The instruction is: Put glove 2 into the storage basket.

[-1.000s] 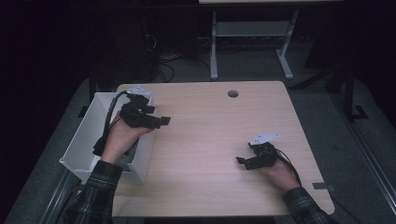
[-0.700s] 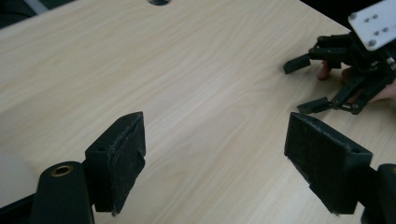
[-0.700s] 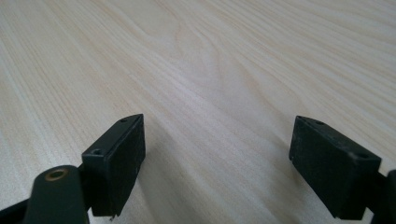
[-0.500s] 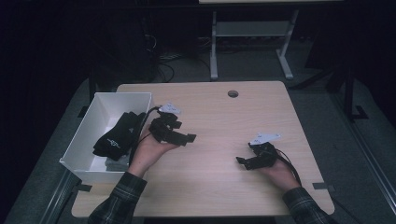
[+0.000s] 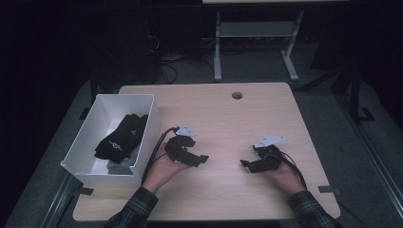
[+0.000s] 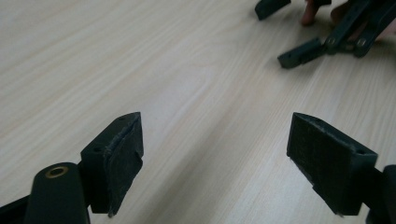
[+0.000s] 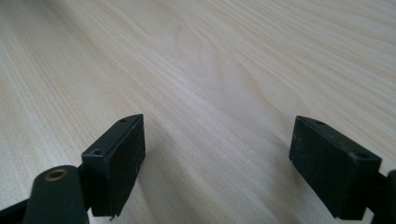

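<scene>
Jaws of left gripper (image 5: 199, 159) and right gripper (image 5: 247, 165) gape wide — nothing between them.

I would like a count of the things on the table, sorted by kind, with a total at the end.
White rectangular plastic bin: 1
Black fabric gloves with a small white logo, lying in the bin: 1 bundle; separate pieces cannot be told
Grey folded cloth under the gloves: 1
Black two-jaw grippers, left gripper and right gripper: 2
Total: 5
</scene>
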Demonstrator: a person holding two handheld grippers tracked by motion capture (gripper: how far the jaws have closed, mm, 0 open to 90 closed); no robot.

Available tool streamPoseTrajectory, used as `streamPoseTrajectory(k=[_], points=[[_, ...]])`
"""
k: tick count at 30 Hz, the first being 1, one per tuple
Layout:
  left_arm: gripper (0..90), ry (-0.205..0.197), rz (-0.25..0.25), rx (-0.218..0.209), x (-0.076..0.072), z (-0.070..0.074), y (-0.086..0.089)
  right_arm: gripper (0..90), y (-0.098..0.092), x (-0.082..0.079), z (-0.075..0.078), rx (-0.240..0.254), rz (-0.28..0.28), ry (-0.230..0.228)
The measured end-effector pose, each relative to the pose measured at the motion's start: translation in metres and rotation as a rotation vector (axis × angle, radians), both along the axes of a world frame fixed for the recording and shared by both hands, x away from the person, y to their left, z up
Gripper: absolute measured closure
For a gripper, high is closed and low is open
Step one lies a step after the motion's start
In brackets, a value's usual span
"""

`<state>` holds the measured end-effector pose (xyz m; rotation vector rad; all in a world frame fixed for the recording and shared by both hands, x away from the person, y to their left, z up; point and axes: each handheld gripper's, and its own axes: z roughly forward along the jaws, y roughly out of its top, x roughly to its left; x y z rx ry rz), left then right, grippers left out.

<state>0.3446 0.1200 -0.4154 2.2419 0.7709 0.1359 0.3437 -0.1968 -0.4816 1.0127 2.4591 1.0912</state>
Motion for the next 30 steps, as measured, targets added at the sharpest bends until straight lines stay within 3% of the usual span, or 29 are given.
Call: streamPoseTrajectory(k=[7, 11, 16, 19, 24, 30], points=[[17.8, -0.008, 0.006, 0.016, -0.003, -0.025, -0.002, 18.4, 0.0, 0.0, 0.0, 0.0, 0.0, 0.0], [16.5, -0.003, -0.021, 0.061, -0.002, -0.041, -0.004, 18.4, 0.0, 0.0, 0.0, 0.0, 0.0, 0.001], [14.0, -0.033, -0.034, 0.088, -0.002, -0.052, -0.003, 18.4, 0.0, 0.0, 0.0, 0.0, 0.0, 0.001], [13.0, -0.081, -0.053, 0.119, -0.005, -0.055, -0.004, 18.4, 0.0, 0.0, 0.0, 0.0, 0.0, 0.001], [12.8, -0.125, -0.063, 0.054, -0.01, -0.062, -0.002, 18.4, 0.0, 0.0, 0.0, 0.0, 0.0, 0.001], [12.8, -0.131, -0.068, 0.049, -0.01, -0.062, -0.001, 18.3, 0.0, 0.0, 0.0, 0.0, 0.0, 0.0]])
